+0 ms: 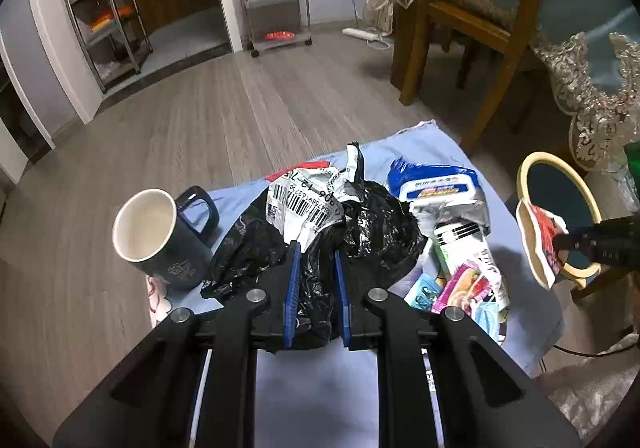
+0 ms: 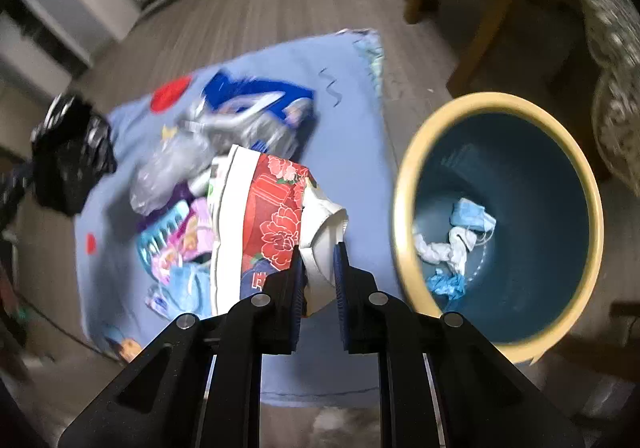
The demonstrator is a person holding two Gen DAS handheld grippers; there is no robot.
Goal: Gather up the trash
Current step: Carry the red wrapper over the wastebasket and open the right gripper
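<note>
My left gripper (image 1: pixel 316 248) is shut on a crumpled black plastic bag (image 1: pixel 320 240) with a white barcode label (image 1: pixel 308 196), on the blue cloth (image 1: pixel 420 144). My right gripper (image 2: pixel 319 250) is shut on a red-and-white flowered paper cup (image 2: pixel 276 216), squashed, held above the cloth (image 2: pixel 348 96) just left of the bin. It shows in the left wrist view (image 1: pixel 540 244) in front of the bin (image 1: pixel 560 208). The blue bin with a yellow rim (image 2: pixel 404 208) holds a blue mask (image 2: pixel 470 214) and white tissue (image 2: pixel 438 248). Several wrappers (image 2: pixel 180 236) lie on the cloth.
A dark mug (image 1: pixel 160 232) stands at the cloth's left edge. A blue wet-wipes pack (image 1: pixel 436 188) and a small box (image 1: pixel 464 248) lie to the right of the bag. A wooden chair (image 1: pixel 472 20) and a draped table (image 1: pixel 592 60) stand behind the bin.
</note>
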